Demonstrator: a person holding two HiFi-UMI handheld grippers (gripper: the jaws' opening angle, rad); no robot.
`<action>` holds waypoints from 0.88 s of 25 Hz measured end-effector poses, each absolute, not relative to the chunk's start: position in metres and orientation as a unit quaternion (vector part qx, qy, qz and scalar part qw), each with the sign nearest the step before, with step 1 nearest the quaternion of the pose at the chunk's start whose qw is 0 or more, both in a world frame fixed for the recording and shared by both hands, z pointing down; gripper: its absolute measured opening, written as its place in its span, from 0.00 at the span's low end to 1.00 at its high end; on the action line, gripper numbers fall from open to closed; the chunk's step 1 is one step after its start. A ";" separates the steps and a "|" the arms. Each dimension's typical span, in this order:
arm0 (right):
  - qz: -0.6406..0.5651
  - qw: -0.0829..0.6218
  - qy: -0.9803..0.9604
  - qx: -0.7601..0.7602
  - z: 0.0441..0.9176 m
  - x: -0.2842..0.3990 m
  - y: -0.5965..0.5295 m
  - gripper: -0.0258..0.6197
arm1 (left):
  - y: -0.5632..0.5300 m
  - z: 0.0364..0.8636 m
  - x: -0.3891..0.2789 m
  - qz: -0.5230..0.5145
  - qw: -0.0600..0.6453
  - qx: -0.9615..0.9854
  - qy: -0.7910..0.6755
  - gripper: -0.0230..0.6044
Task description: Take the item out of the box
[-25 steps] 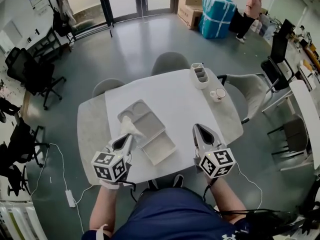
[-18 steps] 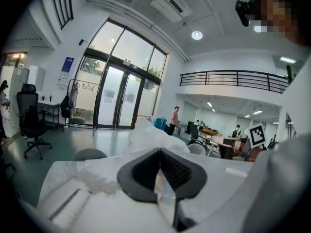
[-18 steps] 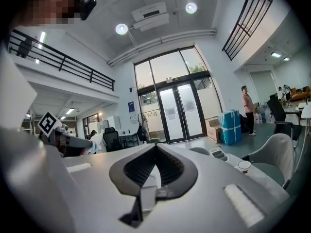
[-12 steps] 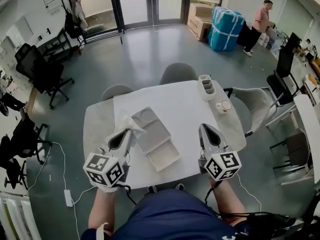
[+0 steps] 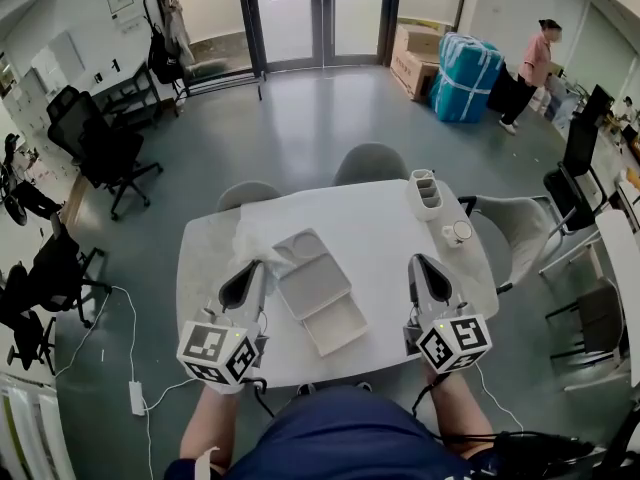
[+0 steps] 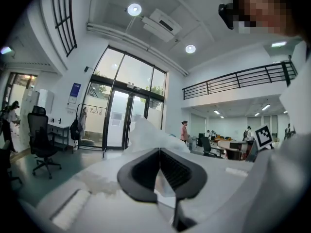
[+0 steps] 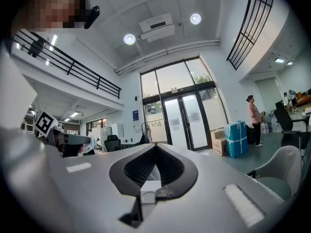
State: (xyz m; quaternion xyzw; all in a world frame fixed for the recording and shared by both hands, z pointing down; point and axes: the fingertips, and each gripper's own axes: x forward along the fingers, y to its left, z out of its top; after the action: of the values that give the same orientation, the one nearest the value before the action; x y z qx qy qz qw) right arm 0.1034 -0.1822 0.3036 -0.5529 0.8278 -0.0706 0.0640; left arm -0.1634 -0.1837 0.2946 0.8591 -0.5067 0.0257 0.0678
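Clamped shut in left gripper [image 5: 256,266] [image 6: 159,152]: crumpled white wrapper [image 5: 250,242] [image 6: 148,135], long axis running ahead past the tips. Open box [image 5: 322,298] just right of those tips. Right gripper [image 5: 416,261] [image 7: 155,147] closed, empty, well apart; bare table [image 5: 385,223] between.

Smooth matt white table [image 5: 380,233]. On table, box [image 5: 318,290]: matt off-white, looks like moulded pulp. Above table's left side, item [image 5: 250,239]: thin crinkly white film. Left gripper [image 5: 252,265]: matt grey plastic w/ black ribbed pads [image 6: 180,170]. Round table, floor [image 5: 300,118]: smooth grey, slight sheen.
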 end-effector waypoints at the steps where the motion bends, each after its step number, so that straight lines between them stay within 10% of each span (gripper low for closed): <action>1: -0.067 0.065 0.828 -0.553 0.302 0.103 -0.182 0.04 | -0.183 0.291 -0.164 0.024 0.057 0.857 -0.511 0.04; 22: -0.003 0.079 0.826 -0.558 0.267 0.098 -0.170 0.04 | -0.175 0.260 -0.174 -0.010 -0.022 0.830 -0.557 0.04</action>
State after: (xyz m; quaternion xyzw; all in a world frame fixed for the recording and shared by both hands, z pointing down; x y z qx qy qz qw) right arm 0.0983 -0.1702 0.2675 -0.5581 0.8260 -0.0033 0.0787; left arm -0.1737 -0.1746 0.2602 0.8303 -0.5568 -0.0099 -0.0216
